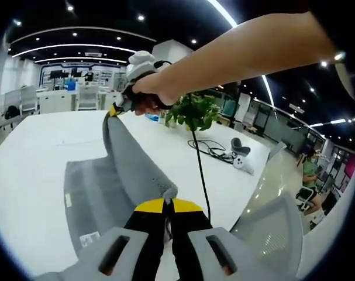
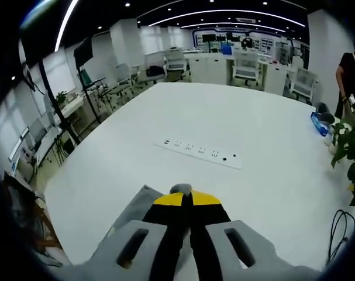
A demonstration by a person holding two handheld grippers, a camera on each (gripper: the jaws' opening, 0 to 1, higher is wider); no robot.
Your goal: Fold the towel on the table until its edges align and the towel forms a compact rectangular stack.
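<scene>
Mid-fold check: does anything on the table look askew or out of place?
Nothing damaged or spilled. The grey towel is simply mid-fold: both grippers, left and right, pinch one edge, lifting it into a sagging ridge above the white table.

- Ceiling strip lights (image 1: 235,23) and small spotlights shine bright above the white bench (image 2: 235,123), which glares pale.
- Shadows on the bench are faint and soft.
- Straight lines bow near each view's edge; distant desks beyond the bench look soft.

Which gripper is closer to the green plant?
Right. The right gripper, pinching the towel, is lifted up close beside the plant. The left gripper holds the towel's nearer edge, farther away.
</scene>
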